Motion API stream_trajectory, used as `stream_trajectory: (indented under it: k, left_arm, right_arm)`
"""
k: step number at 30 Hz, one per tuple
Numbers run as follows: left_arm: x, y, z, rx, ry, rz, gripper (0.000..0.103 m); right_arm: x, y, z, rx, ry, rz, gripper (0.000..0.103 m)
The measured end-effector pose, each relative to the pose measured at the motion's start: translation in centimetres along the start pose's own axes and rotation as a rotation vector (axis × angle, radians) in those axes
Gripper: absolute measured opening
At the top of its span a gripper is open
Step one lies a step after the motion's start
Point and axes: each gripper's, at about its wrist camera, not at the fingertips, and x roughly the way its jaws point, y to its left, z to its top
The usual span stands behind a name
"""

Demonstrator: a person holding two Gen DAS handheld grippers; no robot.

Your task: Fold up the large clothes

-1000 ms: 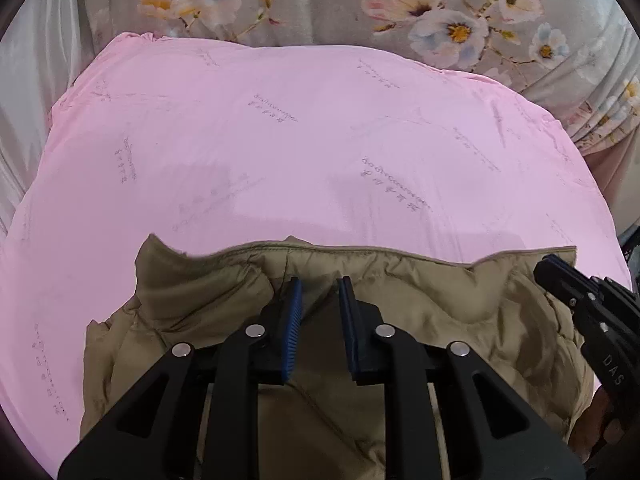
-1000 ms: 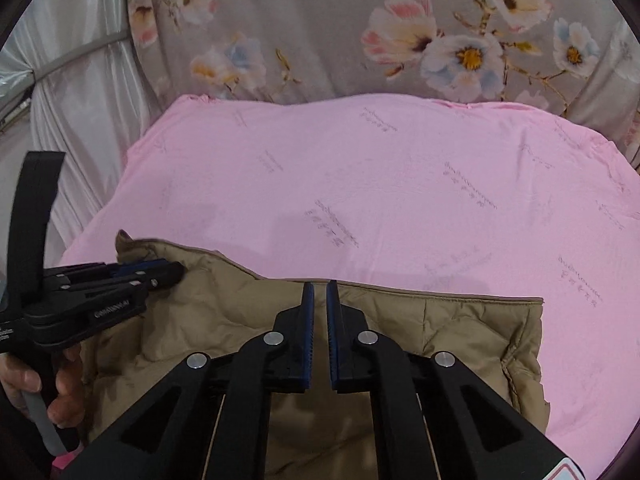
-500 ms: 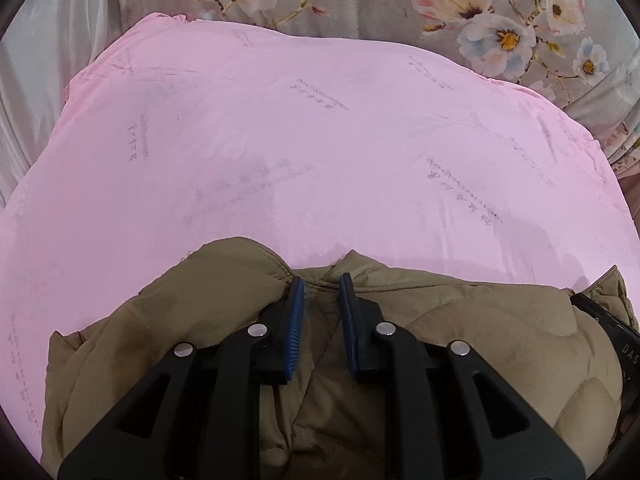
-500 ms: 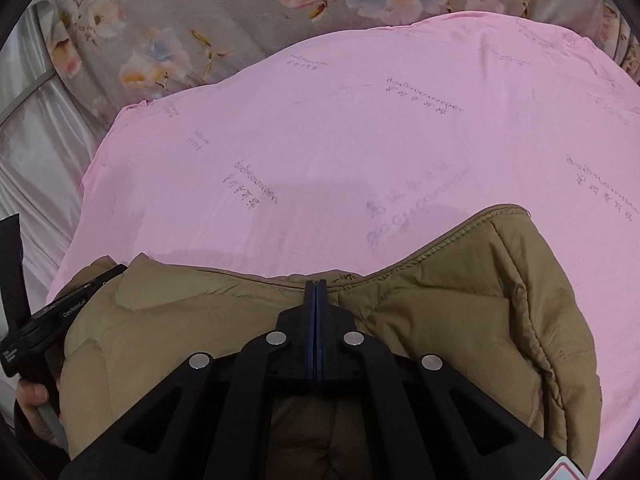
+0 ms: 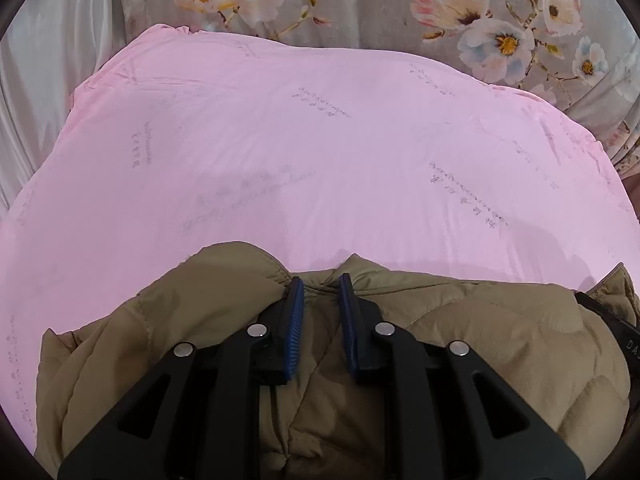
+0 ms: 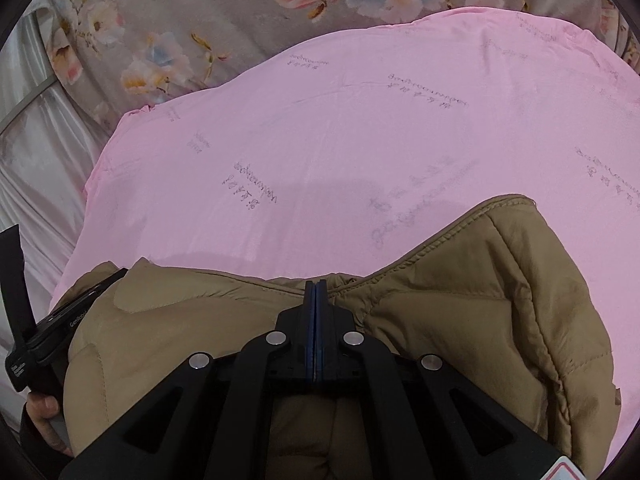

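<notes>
Right wrist view: your right gripper [image 6: 315, 286] fingers are clamped on the khaki quilted jacket [image 6: 460, 320] hem, left gripper [image 5: 320, 284] fingers narrowly pinch its bunched fold, jacket lying on the pink sheet [image 5: 320, 140].

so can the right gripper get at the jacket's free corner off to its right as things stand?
Probably not yet: the right gripper is shut on the jacket edge. The corner lies uncovered on the pink sheet; it must let go first.
</notes>
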Motion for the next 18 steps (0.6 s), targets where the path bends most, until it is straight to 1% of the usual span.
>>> stream_trajectory:
  k: [2,3,4,6,8,10,12,15,18]
  left_arm:
    - [-0.5,0.0,0.3,0.008,0.010,0.006,0.017]
    - [-1.4,-0.2,0.4,0.013,0.013,0.015,0.017]
    - [-2.9,-0.3,0.4,0.006,0.005,0.005,0.017]
    - [-5.9,-0.8,0.4,-0.010,-0.020,-0.060,0.017]
    - [-8.2,-2.0,0.3,0.002,-0.044,-0.097,0.018]
    - [-8.9,-3.7,-0.1,0.031,-0.043,-0.111,0.020]
    - [-8.4,-5.1,-0.7,0.059,-0.031,-0.104,0.020]
    - [-6.9,-5.9,-2.0,0.074,-0.011,-0.066,0.020]
    - [-6.2,-6.0,-2.8,0.082,-0.020,-0.049,0.020]
  right_arm:
    - [-1.4,0.7,0.1,0.004,-0.021,-0.049,0.000]
    - [-2.7,1.4,0.1,0.004,-0.043,-0.043,0.008]
    - [-4.1,2.2,0.0,0.002,-0.069,-0.023,0.013]
    - [-6.5,4.1,-0.2,-0.030,-0.115,0.003,0.013]
    - [-7.8,6.6,-0.6,-0.100,-0.145,-0.017,0.013]
    - [-7.6,8.4,-1.3,-0.159,-0.143,-0.031,0.013]
    - [-6.5,9.2,-2.2,-0.199,-0.122,-0.057,0.013]
    - [-4.3,8.9,-3.9,-0.201,-0.074,-0.068,0.013]
    - [-3.6,8.1,-5.0,-0.191,-0.075,-0.063,0.013]
